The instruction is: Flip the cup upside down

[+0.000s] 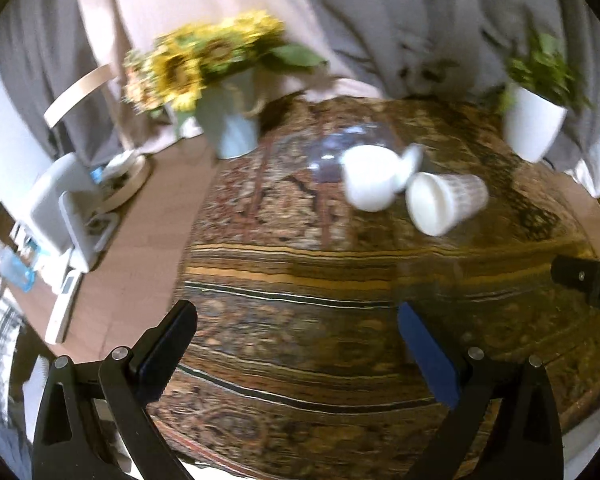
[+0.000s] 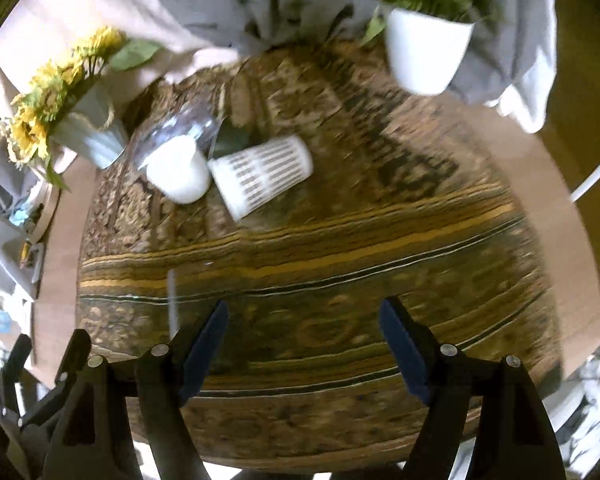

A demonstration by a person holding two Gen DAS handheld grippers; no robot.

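A white cup with a grey grid pattern [image 1: 446, 202] lies on its side on the patterned table [image 1: 300, 280], mouth toward me. It also shows in the right wrist view [image 2: 260, 176]. A plain white cup [image 1: 370, 178] lies beside it, touching; in the right wrist view [image 2: 179, 174] it sits left of the patterned cup. A clear glass [image 2: 176, 128] lies behind them. My left gripper [image 1: 296, 320] is open and empty, well short of the cups. My right gripper [image 2: 304, 316] is open and empty, also well short of them.
A vase of sunflowers [image 1: 228, 120] stands at the table's back left. A white pot with a green plant [image 1: 534, 120] stands at the back right. Grey cloth [image 1: 380, 20] hangs behind. A floor lamp base and clutter [image 1: 100, 184] lie left of the table.
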